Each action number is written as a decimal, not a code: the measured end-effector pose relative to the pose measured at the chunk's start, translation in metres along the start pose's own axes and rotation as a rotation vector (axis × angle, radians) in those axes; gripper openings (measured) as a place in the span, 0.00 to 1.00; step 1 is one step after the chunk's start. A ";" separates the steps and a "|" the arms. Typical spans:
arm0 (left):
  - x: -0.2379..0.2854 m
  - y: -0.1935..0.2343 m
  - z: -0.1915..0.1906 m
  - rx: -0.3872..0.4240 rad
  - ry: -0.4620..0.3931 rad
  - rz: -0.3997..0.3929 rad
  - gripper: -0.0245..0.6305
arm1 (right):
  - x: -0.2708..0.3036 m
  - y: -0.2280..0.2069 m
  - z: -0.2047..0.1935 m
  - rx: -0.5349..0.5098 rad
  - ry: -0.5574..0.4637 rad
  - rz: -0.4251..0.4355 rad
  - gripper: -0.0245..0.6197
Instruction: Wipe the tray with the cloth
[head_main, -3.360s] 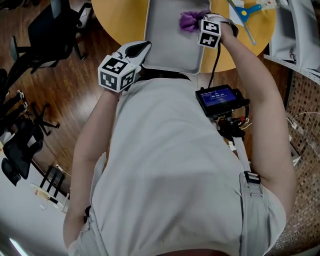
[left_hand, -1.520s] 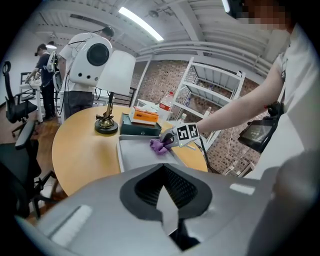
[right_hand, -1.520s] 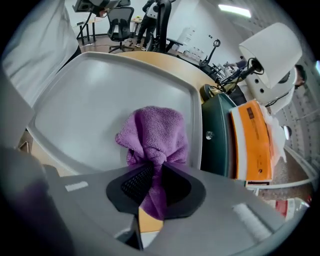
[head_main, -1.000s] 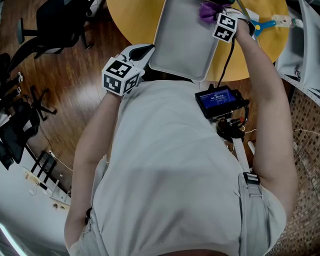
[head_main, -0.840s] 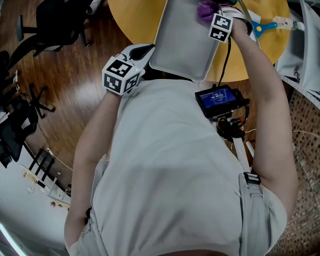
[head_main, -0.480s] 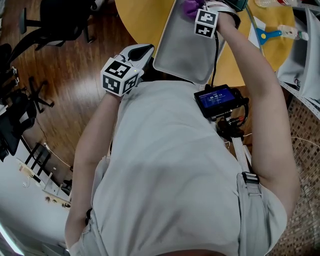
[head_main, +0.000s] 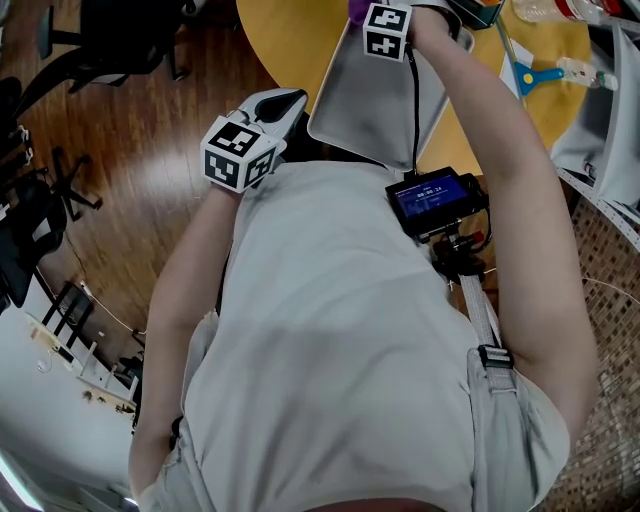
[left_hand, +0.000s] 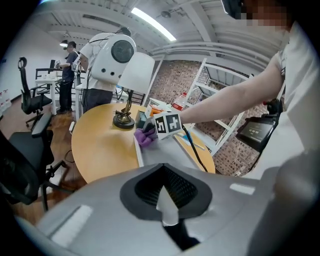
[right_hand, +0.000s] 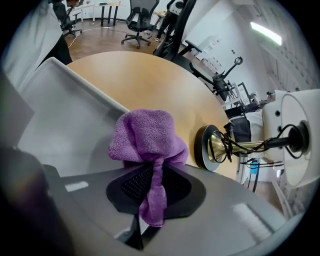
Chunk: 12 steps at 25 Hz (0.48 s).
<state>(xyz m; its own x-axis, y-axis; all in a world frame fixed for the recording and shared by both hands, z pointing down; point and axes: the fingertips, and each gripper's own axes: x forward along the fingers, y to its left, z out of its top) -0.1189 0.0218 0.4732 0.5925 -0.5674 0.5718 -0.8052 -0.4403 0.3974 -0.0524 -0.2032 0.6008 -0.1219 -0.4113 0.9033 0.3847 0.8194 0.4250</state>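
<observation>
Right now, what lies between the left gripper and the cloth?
Only bare tray floor, in the left gripper view: the left gripper clamps its near rim, the cloth sits at the far end.

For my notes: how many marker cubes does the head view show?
2: a cube on the left gripper at the tray's near corner, a cube on the right gripper with the cloth.

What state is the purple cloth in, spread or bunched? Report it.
Bunched: the purple cloth is a crumpled wad, its twisted tail pinched in the right gripper, by the tray rim.
</observation>
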 end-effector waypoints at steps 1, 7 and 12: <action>0.000 -0.001 0.003 0.004 -0.002 -0.006 0.04 | -0.002 0.000 -0.002 -0.002 -0.005 -0.005 0.12; 0.008 -0.026 0.016 0.056 -0.013 -0.044 0.04 | -0.036 0.028 -0.057 0.071 0.010 -0.011 0.12; 0.014 -0.056 0.012 0.109 0.003 -0.123 0.04 | -0.090 0.055 -0.106 0.291 -0.004 -0.068 0.12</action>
<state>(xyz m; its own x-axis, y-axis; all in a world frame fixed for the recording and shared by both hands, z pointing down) -0.0650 0.0303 0.4501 0.6862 -0.5029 0.5255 -0.7189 -0.5792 0.3844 0.0768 -0.1637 0.5367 -0.1422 -0.4678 0.8723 0.0973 0.8704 0.4826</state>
